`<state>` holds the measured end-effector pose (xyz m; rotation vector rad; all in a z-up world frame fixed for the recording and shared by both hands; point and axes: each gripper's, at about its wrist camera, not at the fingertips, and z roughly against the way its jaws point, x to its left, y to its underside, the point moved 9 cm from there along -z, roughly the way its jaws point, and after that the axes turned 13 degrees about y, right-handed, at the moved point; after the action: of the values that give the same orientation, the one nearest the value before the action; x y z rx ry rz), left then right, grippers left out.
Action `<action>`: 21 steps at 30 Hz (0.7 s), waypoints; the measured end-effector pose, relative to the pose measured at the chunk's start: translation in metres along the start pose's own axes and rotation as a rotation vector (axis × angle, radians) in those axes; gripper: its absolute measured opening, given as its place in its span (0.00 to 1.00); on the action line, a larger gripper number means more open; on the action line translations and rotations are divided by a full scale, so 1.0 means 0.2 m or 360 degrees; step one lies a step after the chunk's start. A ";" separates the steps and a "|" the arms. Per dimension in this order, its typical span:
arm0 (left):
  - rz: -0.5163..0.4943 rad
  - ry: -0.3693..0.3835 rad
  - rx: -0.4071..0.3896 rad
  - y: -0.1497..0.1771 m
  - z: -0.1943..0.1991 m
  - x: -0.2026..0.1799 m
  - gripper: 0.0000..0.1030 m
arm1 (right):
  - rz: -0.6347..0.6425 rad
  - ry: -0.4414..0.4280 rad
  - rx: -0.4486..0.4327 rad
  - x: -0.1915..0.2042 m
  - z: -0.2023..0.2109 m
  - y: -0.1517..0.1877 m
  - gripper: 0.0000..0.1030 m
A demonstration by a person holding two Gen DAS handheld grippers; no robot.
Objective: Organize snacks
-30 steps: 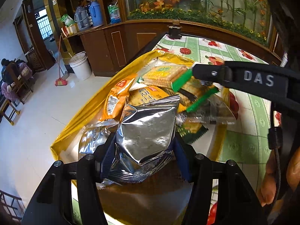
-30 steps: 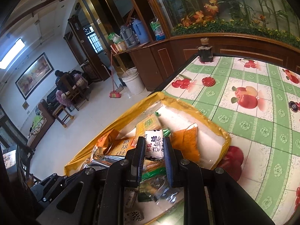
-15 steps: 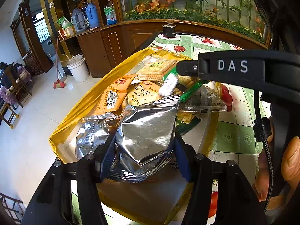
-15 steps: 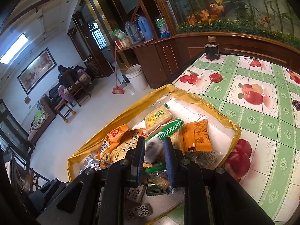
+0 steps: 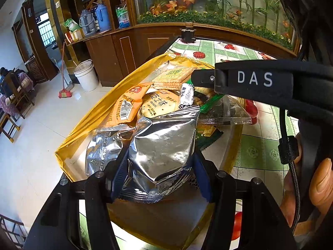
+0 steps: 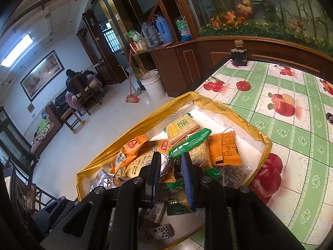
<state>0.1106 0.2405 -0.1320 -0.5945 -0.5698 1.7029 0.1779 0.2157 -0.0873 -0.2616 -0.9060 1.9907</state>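
We find the left gripper point(image 5: 160, 164) clamped on a silver foil snack bag point(image 5: 164, 143), its blue pads pressing both sides, exactly as it was a second ago; the bag hangs over the near end of the yellow-rimmed tray point(image 5: 87, 123), which rests on the fruit-patterned tablecloth point(image 6: 291, 129). The right gripper point(image 6: 171, 166) has changed: a second ago it pinched a small white-and-black candy upright between narrow jaws; now that small white-and-black candy point(image 5: 186, 96) lies on the pile in the left wrist view, just beside the cracker pack point(image 5: 172, 79) and the beige biscuit packet point(image 5: 159, 106). The jaws stand narrow; in the right wrist view the candy point(image 6: 165, 165) shows against the left pad, and we cannot tell whether any grip remains. A green wrapper point(image 6: 190, 142) and an orange packet point(image 6: 225, 151) lie in the tray beyond.
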 end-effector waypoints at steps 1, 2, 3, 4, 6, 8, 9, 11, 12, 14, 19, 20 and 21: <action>0.0001 0.0001 0.0000 0.00 0.00 0.00 0.56 | 0.0000 -0.0002 0.0000 0.00 0.00 0.00 0.21; 0.0001 0.0001 0.0000 0.00 0.00 0.00 0.56 | 0.0001 -0.0002 0.0001 0.00 0.00 0.00 0.21; 0.0001 0.0001 0.0001 0.00 0.00 0.00 0.56 | 0.0003 -0.0001 0.0001 0.00 0.00 0.00 0.21; 0.0001 0.0002 0.0004 0.00 0.00 0.00 0.56 | 0.0005 0.0001 0.0000 0.00 0.00 0.00 0.21; 0.0006 0.0005 0.0008 0.00 0.00 0.00 0.56 | 0.0002 -0.0003 0.0005 0.00 0.00 0.00 0.23; 0.0007 0.0005 0.0009 0.00 0.00 0.00 0.57 | 0.0001 -0.0001 0.0010 0.00 -0.01 0.00 0.23; 0.0007 0.0004 0.0010 0.00 0.00 0.01 0.57 | 0.0001 -0.0001 0.0016 0.00 -0.01 0.01 0.23; 0.0018 0.0007 0.0016 0.00 0.00 0.01 0.58 | -0.0001 0.0007 0.0014 0.00 -0.01 0.00 0.23; 0.0027 0.0018 0.0020 0.00 -0.01 0.01 0.61 | -0.0004 0.0011 0.0014 0.00 0.00 0.00 0.23; 0.0048 0.0047 0.0025 0.00 0.00 0.01 0.69 | -0.0014 0.0006 0.0010 -0.01 0.01 -0.01 0.27; 0.0061 0.0064 -0.0041 -0.03 0.07 0.00 0.73 | -0.0034 0.0010 -0.0034 -0.04 0.07 -0.02 0.52; 0.0065 0.0067 -0.0059 -0.03 0.10 0.00 0.77 | -0.0038 0.0007 -0.0042 -0.04 0.09 -0.02 0.55; 0.0068 0.0065 -0.0075 -0.03 0.11 0.00 0.78 | -0.0041 -0.0002 -0.0050 -0.05 0.11 -0.02 0.56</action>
<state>0.1010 0.2398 -0.1105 -0.6781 -0.5729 1.7170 0.1754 0.1992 -0.0702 -0.2654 -0.9372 1.9545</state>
